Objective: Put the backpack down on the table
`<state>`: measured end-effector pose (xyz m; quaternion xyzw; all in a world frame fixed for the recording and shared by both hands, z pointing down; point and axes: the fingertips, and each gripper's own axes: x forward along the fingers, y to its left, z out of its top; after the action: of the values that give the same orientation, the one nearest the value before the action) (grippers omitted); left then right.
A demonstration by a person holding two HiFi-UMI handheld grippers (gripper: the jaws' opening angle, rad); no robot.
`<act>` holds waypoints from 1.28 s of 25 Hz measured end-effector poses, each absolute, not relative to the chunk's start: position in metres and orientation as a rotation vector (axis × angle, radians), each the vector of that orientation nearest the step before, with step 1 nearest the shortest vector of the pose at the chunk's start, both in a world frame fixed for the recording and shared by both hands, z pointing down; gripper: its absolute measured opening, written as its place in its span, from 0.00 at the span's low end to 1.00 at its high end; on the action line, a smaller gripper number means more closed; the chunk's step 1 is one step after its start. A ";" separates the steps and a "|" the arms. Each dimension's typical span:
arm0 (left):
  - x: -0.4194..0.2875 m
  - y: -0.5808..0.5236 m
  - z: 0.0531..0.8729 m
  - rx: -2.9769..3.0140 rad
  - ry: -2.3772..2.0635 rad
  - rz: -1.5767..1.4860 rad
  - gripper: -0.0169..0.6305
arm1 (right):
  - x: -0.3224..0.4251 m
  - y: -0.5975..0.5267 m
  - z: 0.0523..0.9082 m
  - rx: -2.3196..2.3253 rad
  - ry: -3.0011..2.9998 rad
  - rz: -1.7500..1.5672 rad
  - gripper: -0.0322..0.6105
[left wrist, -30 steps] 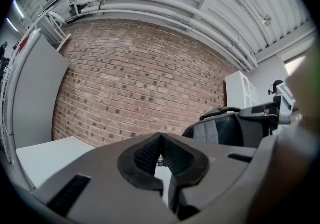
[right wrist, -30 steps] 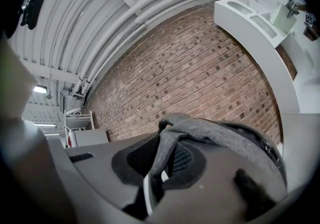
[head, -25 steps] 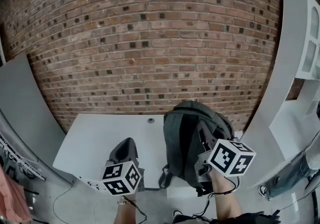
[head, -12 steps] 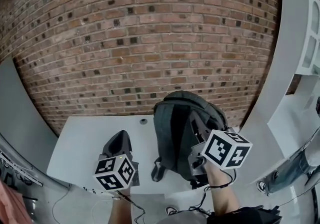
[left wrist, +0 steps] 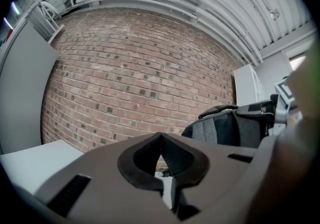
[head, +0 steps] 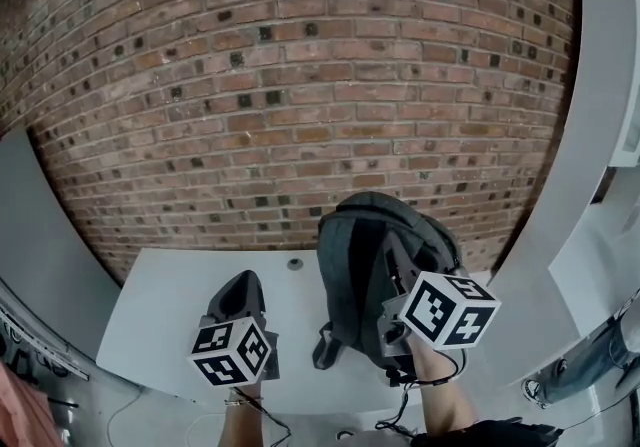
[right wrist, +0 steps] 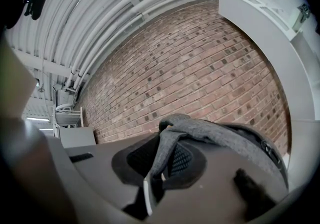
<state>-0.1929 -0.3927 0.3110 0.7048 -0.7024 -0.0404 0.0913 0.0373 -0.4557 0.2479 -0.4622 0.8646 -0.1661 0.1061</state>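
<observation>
grey backpack upright over white table, right tongs against it.

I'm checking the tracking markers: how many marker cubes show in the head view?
2. One cube sits on the left gripper, above the table. The other is on the right gripper, which grips the backpack. None seems hidden.

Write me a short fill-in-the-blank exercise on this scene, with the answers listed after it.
1. The right gripper is shut on a grey strap of the backpack, while the left gripper, jaws together, holds ____.
2. In the head view the backpack is to the ____ of the left gripper.
3. The wall behind the white table is made of ____.

Missing words: nothing; right; brick.
</observation>
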 end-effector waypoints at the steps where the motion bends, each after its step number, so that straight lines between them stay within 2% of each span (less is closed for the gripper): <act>1: -0.194 -0.399 0.311 2.092 -2.087 -0.116 0.04 | 0.037 -0.462 0.247 -1.363 2.548 -0.487 0.12; 14: -0.188 -0.456 0.310 2.099 -2.063 -0.071 0.04 | 0.028 -0.522 0.252 -1.348 2.539 -0.519 0.12; 18: -0.186 -0.456 0.328 2.079 -2.039 -0.026 0.04 | 0.027 -0.527 0.288 -1.376 2.534 -0.592 0.12; 32: -0.172 -0.440 0.362 2.060 -1.962 0.027 0.04 | 0.048 -0.514 0.304 -1.475 2.464 -0.581 0.12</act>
<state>-0.1723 -0.4396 0.3624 0.7162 -0.6821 0.0095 0.1475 0.0480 -0.5140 0.3037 -0.5004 0.8364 -0.1973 0.1056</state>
